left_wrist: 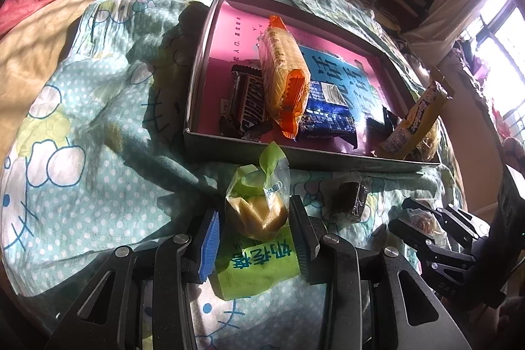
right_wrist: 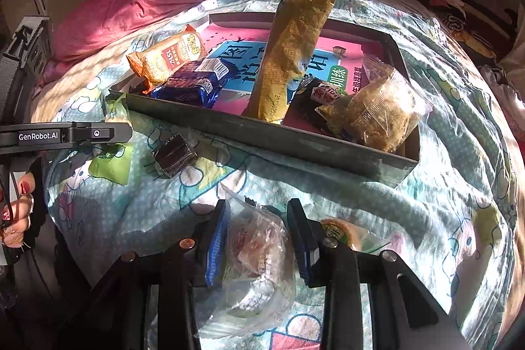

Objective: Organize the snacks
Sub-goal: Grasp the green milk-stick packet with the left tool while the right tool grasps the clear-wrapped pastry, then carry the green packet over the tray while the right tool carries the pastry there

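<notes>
Green plastic crinkles between the fingers of my left gripper point(left_wrist: 254, 218): I have the green-wrapped pastry point(left_wrist: 259, 215) pinched, its pale yellow cake showing through the clear end, the printed end lying toward my wrist. It sits on the cartoon-print bedsheet point(left_wrist: 82, 136) just in front of the shallow grey box point(left_wrist: 295, 158). My right gripper point(right_wrist: 257, 235) is pinching a clear-wrapped pastry point(right_wrist: 256, 255), also down on the sheet near the box's front wall. Inside the box, on its pink floor, lie a dark chocolate bar point(left_wrist: 246, 100), an orange cracker pack point(left_wrist: 283, 71) and a blue biscuit pack point(left_wrist: 328, 110); a long yellow pack point(right_wrist: 292, 54) leans over the front rim. A small dark wrapped cake point(right_wrist: 174, 154) rests on the sheet between my grippers.
</notes>
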